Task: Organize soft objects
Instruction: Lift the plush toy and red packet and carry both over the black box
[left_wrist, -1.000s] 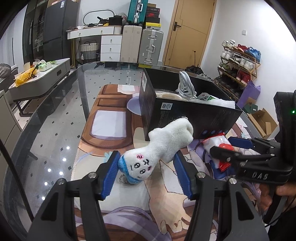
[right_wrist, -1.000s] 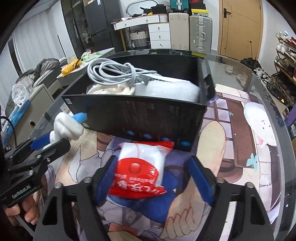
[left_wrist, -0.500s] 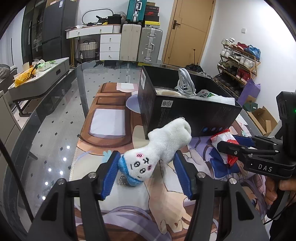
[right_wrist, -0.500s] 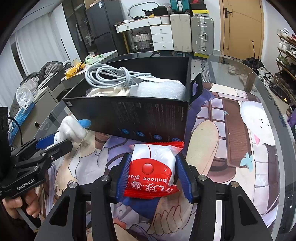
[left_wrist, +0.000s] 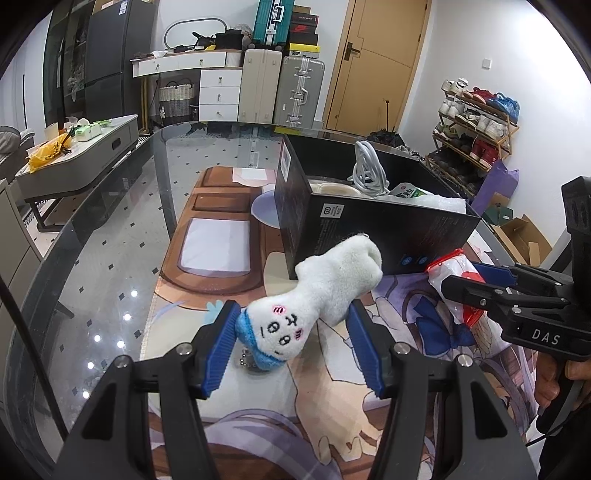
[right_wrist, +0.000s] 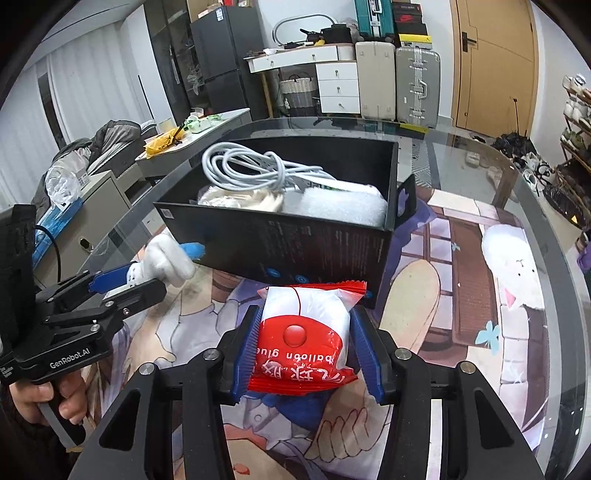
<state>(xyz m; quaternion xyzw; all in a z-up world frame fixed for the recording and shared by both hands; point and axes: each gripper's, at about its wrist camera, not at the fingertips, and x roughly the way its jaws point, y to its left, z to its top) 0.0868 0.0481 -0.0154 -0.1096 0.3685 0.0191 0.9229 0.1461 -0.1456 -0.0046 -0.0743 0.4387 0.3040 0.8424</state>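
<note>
Since a second ago the right gripper (right_wrist: 306, 350) has squeezed in on the red-and-white packet (right_wrist: 308, 343) and now pinches it just off the mat. The left gripper (left_wrist: 291, 345) holds the white plush (left_wrist: 317, 306), unchanged. Beyond both, the black box (right_wrist: 295, 240) already holds a cable (right_wrist: 251, 168) and soft stuff; these two aren't in yet.

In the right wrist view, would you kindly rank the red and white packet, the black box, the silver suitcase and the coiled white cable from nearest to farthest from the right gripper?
1. Red and white packet, between the right gripper fingers.
2. Black box, just beyond it.
3. Coiled white cable, inside the box, toward the back left.
4. Silver suitcase, against the far wall.
</note>
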